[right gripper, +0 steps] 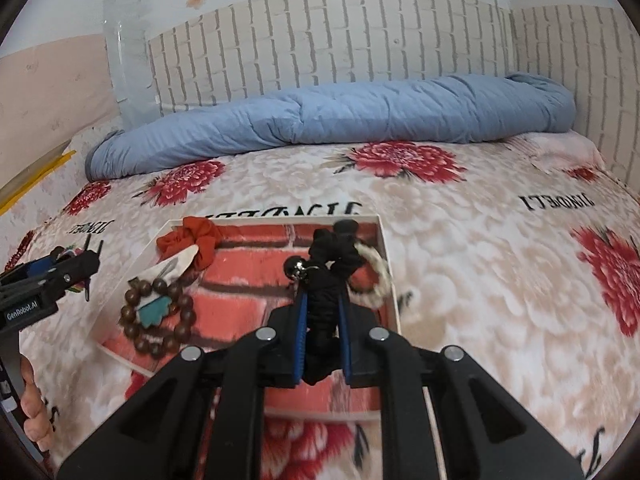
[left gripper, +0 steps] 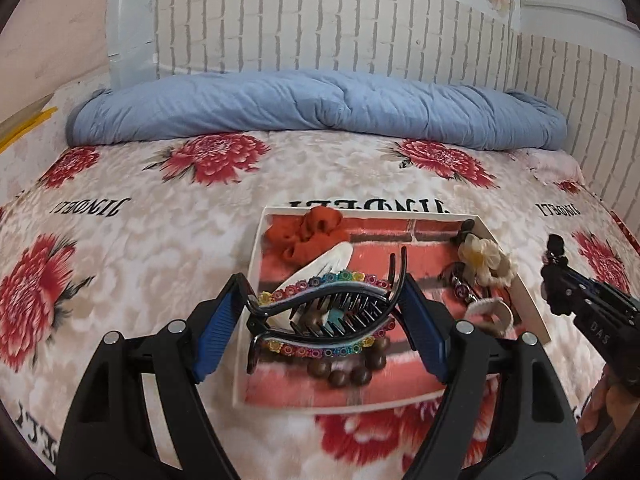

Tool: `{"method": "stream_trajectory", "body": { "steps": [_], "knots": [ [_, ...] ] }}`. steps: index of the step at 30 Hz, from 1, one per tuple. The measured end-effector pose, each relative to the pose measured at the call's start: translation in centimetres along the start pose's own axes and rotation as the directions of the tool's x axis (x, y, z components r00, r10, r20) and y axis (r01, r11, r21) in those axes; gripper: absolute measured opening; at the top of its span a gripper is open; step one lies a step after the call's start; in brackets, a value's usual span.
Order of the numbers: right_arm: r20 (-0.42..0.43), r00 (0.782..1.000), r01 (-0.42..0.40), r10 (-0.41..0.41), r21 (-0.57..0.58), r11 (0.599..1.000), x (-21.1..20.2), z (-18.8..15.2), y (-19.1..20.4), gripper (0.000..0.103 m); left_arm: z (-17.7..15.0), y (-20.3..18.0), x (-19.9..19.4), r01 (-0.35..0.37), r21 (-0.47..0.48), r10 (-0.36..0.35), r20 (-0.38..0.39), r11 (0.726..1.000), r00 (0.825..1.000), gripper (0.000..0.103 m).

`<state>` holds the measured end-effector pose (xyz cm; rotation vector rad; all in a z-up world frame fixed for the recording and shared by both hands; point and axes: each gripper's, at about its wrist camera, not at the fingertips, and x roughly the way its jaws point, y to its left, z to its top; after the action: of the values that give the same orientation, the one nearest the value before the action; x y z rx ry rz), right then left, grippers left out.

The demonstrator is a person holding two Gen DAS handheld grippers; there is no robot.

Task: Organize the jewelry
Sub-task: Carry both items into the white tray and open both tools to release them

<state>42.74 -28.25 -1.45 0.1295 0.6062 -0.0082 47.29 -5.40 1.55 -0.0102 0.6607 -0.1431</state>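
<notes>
My left gripper (left gripper: 320, 304) is shut on a black claw hair clip (left gripper: 320, 296) trimmed with rainbow flowers, held crosswise between the blue pads above a white tray (left gripper: 372, 213) lined with a red brick print. In the tray lie an orange scrunchie (left gripper: 308, 228), a white snap clip (left gripper: 320, 262), a wooden bead bracelet (left gripper: 352, 370) and a cream flower hair tie (left gripper: 484, 260). My right gripper (right gripper: 323, 300) is shut on a black fabric hair tie (right gripper: 326, 308) with small metal bells, above the tray's (right gripper: 280, 219) right part. The bracelet (right gripper: 158, 316) rings a teal piece.
The tray sits on a bed with a cream spread printed with red flowers (left gripper: 132, 240). A rolled blue quilt (left gripper: 320, 108) lies along the far side against a brick-patterned wall. A person's hand (right gripper: 34, 412) holds the left gripper (right gripper: 76, 264).
</notes>
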Motion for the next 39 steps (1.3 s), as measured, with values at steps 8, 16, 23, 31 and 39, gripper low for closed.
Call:
{"method": "stream_trajectory", "body": {
  "steps": [8, 16, 23, 31, 39],
  "knots": [
    [-0.027, 0.999, 0.019, -0.020, -0.043, 0.999, 5.0, 0.6, 0.8, 0.014, 1.0, -0.1, 5.0, -0.009, 0.026, 0.010, -0.009, 1.000, 1.000, 0.076],
    [-0.066, 0.997, 0.041, -0.043, -0.040, 0.998, 7.6, 0.1, -0.2, 0.014, 0.5, 0.8, 8.5, 0.018, 0.012, -0.017, -0.075, 1.000, 0.997, 0.076],
    [-0.090, 0.995, 0.045, -0.047, -0.031, 0.999, 8.7, -0.4, -0.7, 0.014, 0.0, 0.6, 8.9, 0.009, 0.037, -0.007, -0.070, 0.999, 0.998, 0.076],
    [-0.103, 0.994, 0.040, -0.043, -0.033, 0.999, 9.3, -1.0, -0.6, 0.018, -0.6, 0.9, 9.6, 0.018, 0.029, -0.015, -0.098, 0.999, 0.995, 0.077],
    [-0.070, 0.997, 0.038, -0.041, -0.037, 0.999, 8.5, -1.1, -0.6, 0.042, -0.9, 1.0, 9.3, 0.013, 0.036, -0.009, -0.084, 0.999, 0.996, 0.086]
  ]
}}
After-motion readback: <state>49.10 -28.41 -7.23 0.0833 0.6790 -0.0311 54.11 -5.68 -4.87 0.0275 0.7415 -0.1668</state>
